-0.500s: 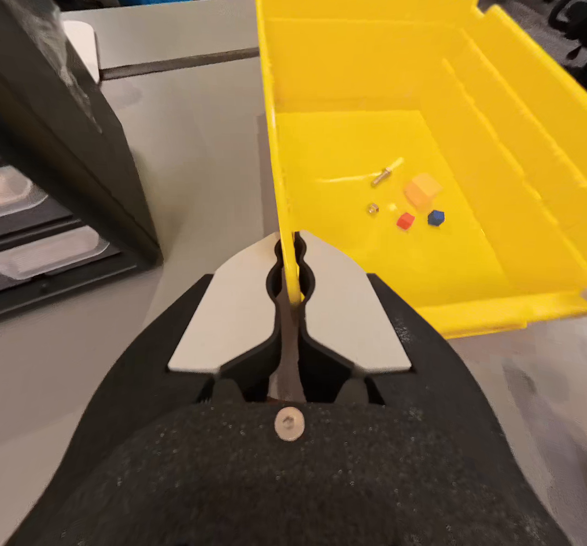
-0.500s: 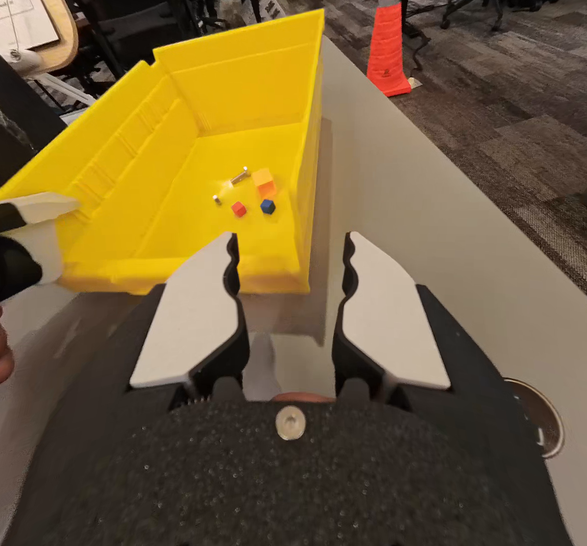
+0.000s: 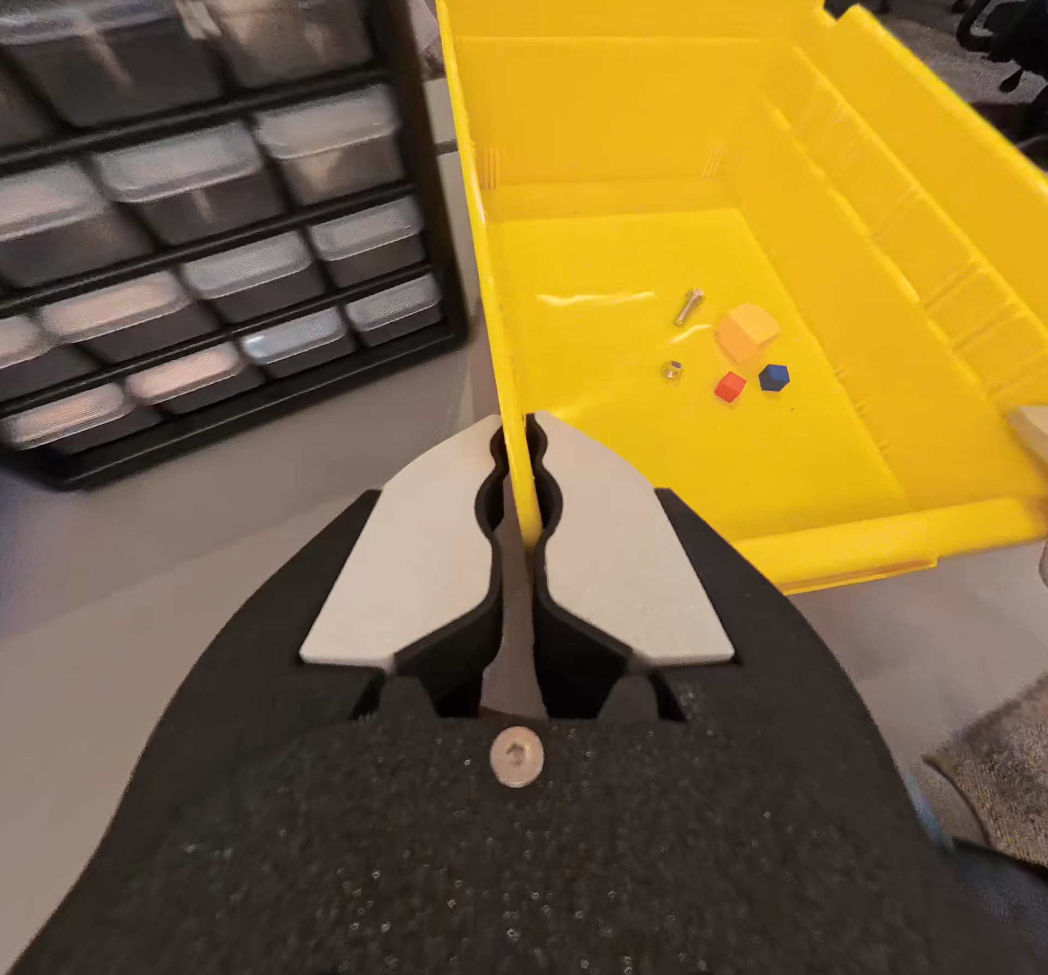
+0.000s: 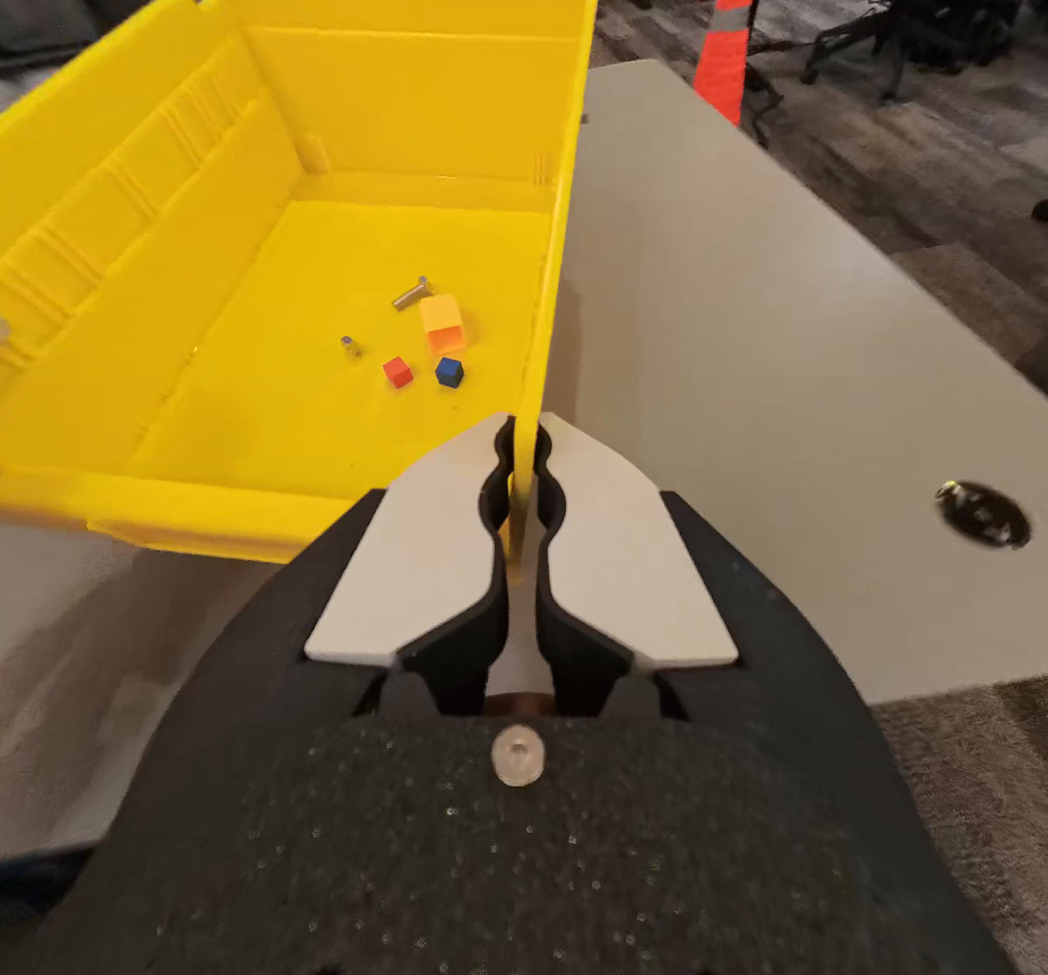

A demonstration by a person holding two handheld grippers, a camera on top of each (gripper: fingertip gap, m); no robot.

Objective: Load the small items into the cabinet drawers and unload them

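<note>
Each hand-held gripper, left point(image 3: 515, 431) and right point(image 4: 524, 429), is clamped on a side wall of the bin point(image 3: 624, 97), whose small items point(image 3: 731, 352) lie just ahead, cabinet point(image 3: 215, 199) left.

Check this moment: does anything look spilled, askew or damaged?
Nothing stands out. The yellow bin looks intact, with the left gripper and right gripper each clamped on a side wall. The small items lie clustered on its floor. The cabinet is blurred, but no drawer visibly hangs open.
</note>
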